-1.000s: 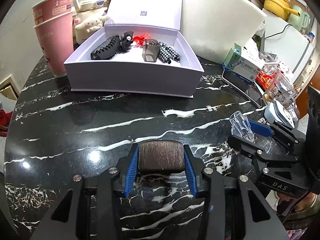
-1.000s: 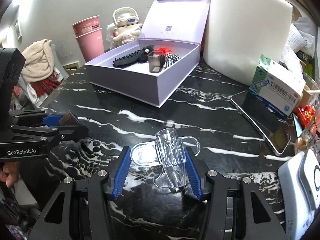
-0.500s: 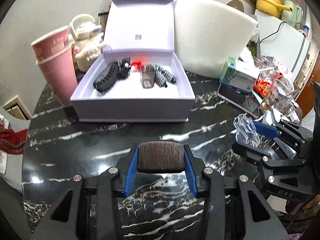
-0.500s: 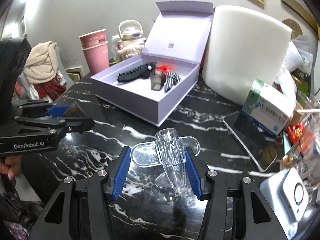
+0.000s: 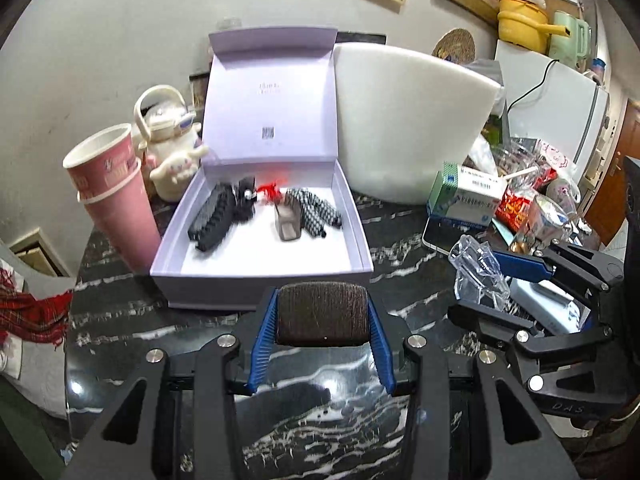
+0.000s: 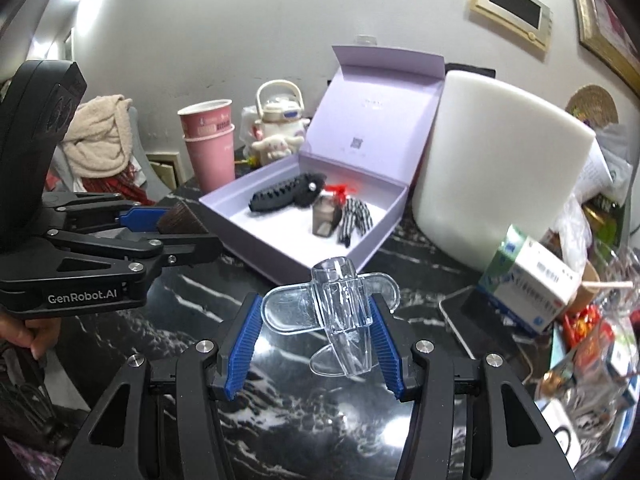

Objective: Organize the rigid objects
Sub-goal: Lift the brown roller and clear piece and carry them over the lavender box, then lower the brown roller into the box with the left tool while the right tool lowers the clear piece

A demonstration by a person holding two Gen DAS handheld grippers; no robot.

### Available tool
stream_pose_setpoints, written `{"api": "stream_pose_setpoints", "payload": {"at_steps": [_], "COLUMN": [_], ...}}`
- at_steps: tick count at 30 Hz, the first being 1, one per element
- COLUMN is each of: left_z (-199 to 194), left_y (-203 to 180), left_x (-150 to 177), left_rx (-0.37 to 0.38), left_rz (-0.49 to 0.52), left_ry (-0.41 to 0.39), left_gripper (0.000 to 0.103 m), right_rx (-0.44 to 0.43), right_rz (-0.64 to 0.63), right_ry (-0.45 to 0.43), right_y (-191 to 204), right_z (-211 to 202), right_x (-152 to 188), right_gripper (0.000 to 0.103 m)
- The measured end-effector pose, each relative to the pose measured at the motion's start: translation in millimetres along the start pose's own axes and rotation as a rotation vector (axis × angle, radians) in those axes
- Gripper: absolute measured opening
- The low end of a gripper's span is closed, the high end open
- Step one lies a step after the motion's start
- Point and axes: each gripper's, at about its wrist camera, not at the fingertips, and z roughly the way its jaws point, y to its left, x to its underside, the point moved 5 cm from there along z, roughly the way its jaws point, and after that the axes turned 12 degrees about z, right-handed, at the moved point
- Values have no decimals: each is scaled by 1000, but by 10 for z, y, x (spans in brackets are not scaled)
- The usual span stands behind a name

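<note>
On my left, stacked pink cups [image 5: 116,196] stand beside the open lilac box [image 5: 264,284] on the black marble table [image 5: 120,320]. My left gripper [image 5: 322,318] is clamped on a brown hair clip [image 5: 322,316], held above the table just in front of the box. To the right, my right gripper [image 6: 316,320] is clamped on a clear plastic clip [image 6: 340,308], also off the table, near the medicine carton [image 6: 528,280]

"GenRobot.AI" on left claw [image 6: 192,236], "DAS" on right claw [image 5: 486,286]
</note>
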Motion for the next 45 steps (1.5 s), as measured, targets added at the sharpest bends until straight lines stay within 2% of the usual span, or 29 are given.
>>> {"api": "stream_pose_setpoints", "payload": {"at_steps": [7, 21, 45], "left_z": [-8, 140, 1022], "left_y": [54, 267, 876], "left_x": [-269, -594, -712], "left_rx": [6, -19, -42], "left_rz": [35, 52, 12], "left_ry": [-42, -63, 40], "left_gripper": [42, 42, 42], "right_rx": [-14, -42, -83], "right_rz": [-11, -67, -82], "right_ry": [-34, -63, 2], "right_y": [8, 59, 22], "right_z": [-7, 174, 1167], "right_x": [-206, -556, -962], "right_gripper": [53, 53, 53]}}
